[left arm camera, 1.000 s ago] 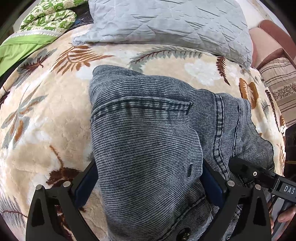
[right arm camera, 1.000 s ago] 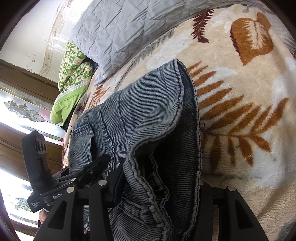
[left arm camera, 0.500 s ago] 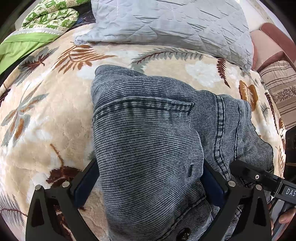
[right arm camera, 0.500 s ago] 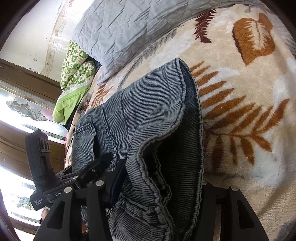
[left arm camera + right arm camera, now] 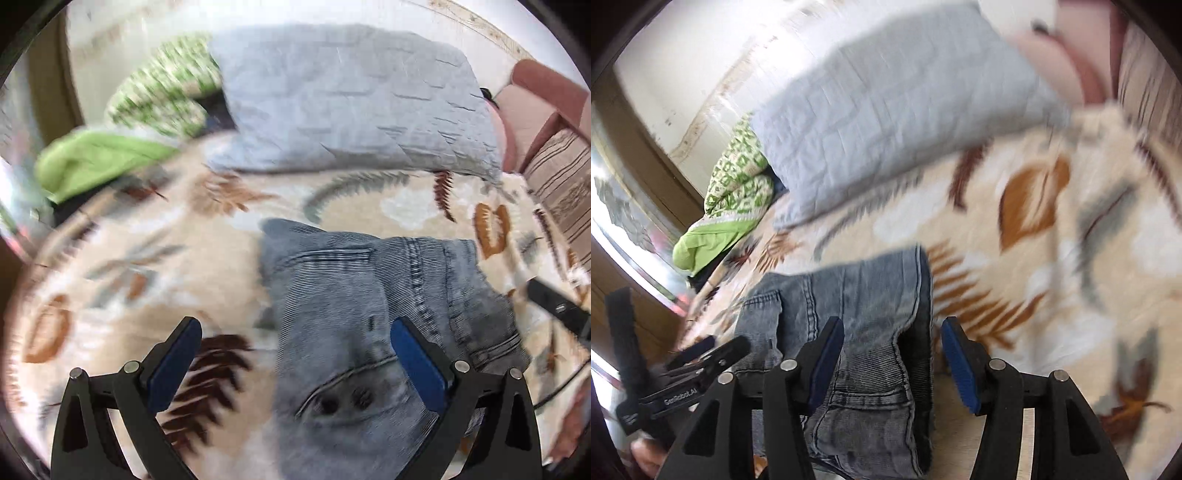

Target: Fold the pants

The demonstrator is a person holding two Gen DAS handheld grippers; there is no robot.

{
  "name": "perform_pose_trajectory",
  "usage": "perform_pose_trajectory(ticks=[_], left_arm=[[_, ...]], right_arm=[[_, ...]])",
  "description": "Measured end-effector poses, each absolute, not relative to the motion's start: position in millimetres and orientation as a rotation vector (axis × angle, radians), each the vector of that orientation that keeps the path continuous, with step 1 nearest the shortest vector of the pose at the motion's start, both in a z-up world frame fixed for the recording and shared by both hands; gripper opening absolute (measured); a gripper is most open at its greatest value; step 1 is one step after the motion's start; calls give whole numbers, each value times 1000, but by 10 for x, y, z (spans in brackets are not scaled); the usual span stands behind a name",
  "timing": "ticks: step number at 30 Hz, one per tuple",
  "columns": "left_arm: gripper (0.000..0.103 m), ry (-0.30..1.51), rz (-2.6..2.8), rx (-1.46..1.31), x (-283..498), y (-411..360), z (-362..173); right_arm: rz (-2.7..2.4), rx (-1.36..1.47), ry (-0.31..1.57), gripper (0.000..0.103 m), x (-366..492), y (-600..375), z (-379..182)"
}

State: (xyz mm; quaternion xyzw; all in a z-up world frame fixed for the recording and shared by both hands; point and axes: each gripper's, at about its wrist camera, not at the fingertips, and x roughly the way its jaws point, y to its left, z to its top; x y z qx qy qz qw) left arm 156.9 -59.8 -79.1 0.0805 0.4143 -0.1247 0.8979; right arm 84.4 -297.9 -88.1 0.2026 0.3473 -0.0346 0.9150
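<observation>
My 2 tools hang spread and empty: left gripper [image 5: 295, 354] and right gripper [image 5: 892, 354] over the folded pants [image 5: 373, 314] on the leaf blanket [image 5: 147, 266]; fold looks finished, so next I'd check edges, pillow [image 5: 351, 103] beyond

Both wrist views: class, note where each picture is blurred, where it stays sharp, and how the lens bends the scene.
Left wrist view: motion smear across the green bedding and leaf blanket; gripper fingers sharp. Right wrist view: blanket and grey pillow streaked, jeans clearer. Both: fisheye curving, dark corners.
</observation>
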Motion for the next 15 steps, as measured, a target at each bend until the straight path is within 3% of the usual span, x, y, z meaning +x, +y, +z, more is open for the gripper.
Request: perform_pose_trajectory(ticks=[7,15], left_arm=[[102,754,-145,160,1102,-445,-449],[102,657,-130,137,781,-425,-252]], right_arm=[[-62,268,551,61,336,-2501,-587],[-136,199,484,64,-133,-2359,-569]])
